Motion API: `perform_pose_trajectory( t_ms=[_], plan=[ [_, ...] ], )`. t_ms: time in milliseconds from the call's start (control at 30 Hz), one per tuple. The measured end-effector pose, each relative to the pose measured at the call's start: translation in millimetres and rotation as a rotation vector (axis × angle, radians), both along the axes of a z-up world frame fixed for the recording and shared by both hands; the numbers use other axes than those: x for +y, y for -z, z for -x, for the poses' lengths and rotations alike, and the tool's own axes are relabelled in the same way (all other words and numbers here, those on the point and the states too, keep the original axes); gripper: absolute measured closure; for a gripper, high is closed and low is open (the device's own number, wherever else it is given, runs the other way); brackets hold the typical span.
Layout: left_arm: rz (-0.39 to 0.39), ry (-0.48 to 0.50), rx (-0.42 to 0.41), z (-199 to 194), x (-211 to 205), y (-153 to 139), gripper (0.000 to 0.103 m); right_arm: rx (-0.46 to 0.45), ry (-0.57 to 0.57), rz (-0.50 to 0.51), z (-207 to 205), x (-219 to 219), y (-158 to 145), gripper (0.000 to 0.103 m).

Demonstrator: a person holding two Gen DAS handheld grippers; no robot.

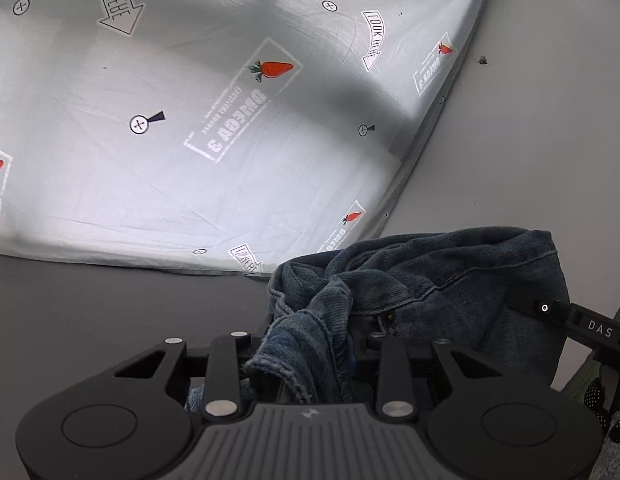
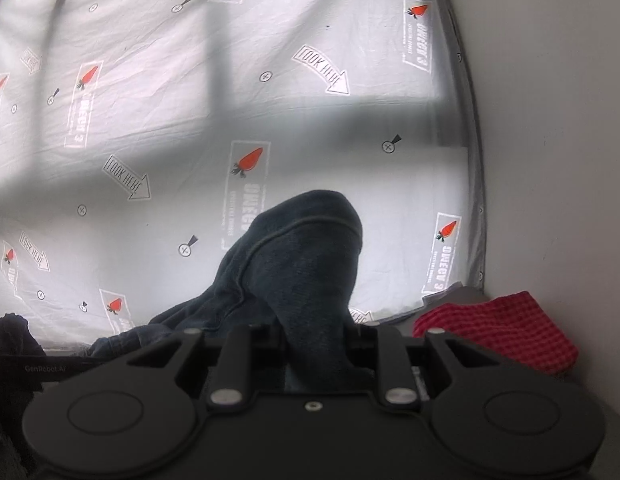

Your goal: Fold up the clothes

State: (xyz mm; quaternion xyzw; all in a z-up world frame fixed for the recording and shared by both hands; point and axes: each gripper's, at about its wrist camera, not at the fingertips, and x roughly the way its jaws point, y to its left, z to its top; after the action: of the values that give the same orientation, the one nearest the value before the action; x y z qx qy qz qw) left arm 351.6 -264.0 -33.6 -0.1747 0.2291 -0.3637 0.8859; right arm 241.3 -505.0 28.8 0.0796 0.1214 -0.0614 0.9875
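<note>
A blue denim garment (image 1: pixel 430 280) hangs bunched in front of my left gripper (image 1: pixel 310 356), which is shut on a frayed edge of it. The other gripper's black arm (image 1: pixel 578 322) reaches in from the right against the denim. In the right wrist view the same denim (image 2: pixel 305 264) rises in a dark hump from my right gripper (image 2: pixel 314 344), which is shut on it. The fingertips of both grippers are hidden by the cloth. More denim trails down to the left (image 2: pixel 149 332).
A white sheet printed with carrots and arrows (image 1: pixel 169 120) covers the bed (image 2: pixel 149 120) beneath. A grey wall (image 1: pixel 530 120) stands to the right. A red checked cloth (image 2: pixel 506 332) lies at the right by the wall. A dark garment (image 2: pixel 13 336) sits at the far left.
</note>
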Motion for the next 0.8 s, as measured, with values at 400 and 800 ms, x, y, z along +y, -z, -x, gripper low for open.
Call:
perform_pose_trajectory(
  t_ms=[400,800],
  plan=[
    [0.057,0.041,0.02,-54,-203,-9,0.069,-0.007,0.019,0.073,-23,-213,-20,0.08],
    [-0.204,-0.044,0.108,-170,-301,38,0.05,0.121,0.155,0.15,-142,-286,57,0.048]
  ],
)
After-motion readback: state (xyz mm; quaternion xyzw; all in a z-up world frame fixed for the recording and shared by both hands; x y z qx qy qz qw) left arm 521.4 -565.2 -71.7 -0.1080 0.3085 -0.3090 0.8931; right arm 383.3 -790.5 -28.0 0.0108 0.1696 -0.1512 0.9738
